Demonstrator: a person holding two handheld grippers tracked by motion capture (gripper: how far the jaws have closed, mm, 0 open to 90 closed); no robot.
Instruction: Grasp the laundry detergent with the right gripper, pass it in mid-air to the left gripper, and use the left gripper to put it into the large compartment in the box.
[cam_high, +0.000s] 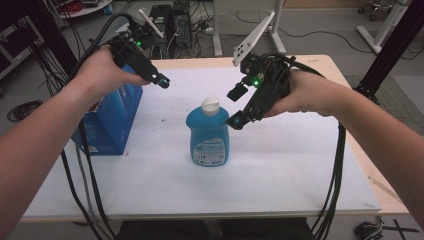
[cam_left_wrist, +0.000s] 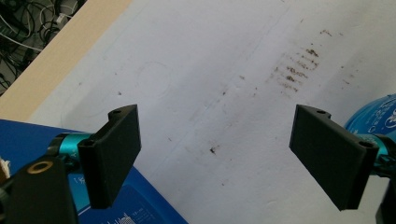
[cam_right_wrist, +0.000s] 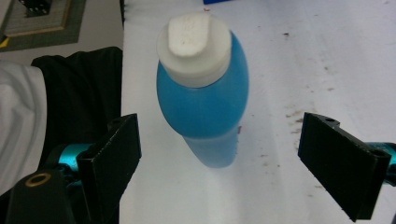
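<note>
A blue bottle (cam_high: 208, 135) with a white flip cap (cam_high: 210, 105) stands upright in the middle of the white table mat (cam_high: 280, 165). My right gripper (cam_high: 235, 106) hovers just right of the cap, open, nothing between its fingers. In the right gripper view the bottle (cam_right_wrist: 205, 107) and its cap (cam_right_wrist: 194, 44) lie ahead of the open right gripper (cam_right_wrist: 219, 163), slightly left of the gap's centre. My left gripper (cam_high: 159, 78) hangs open above the top right corner of a blue box (cam_high: 112, 120). Beneath the open left gripper (cam_left_wrist: 217, 154) is stained mat, with the bottle's edge (cam_left_wrist: 378, 114) at right.
The blue box (cam_left_wrist: 140, 205) stands on the mat's left part. Brown stains (cam_left_wrist: 294, 70) mark the mat behind the bottle. The wooden table edge (cam_high: 320, 61) frames the mat. Cables (cam_high: 82, 165) trail from both grippers off the front edge. Desk legs and gear stand on the floor behind.
</note>
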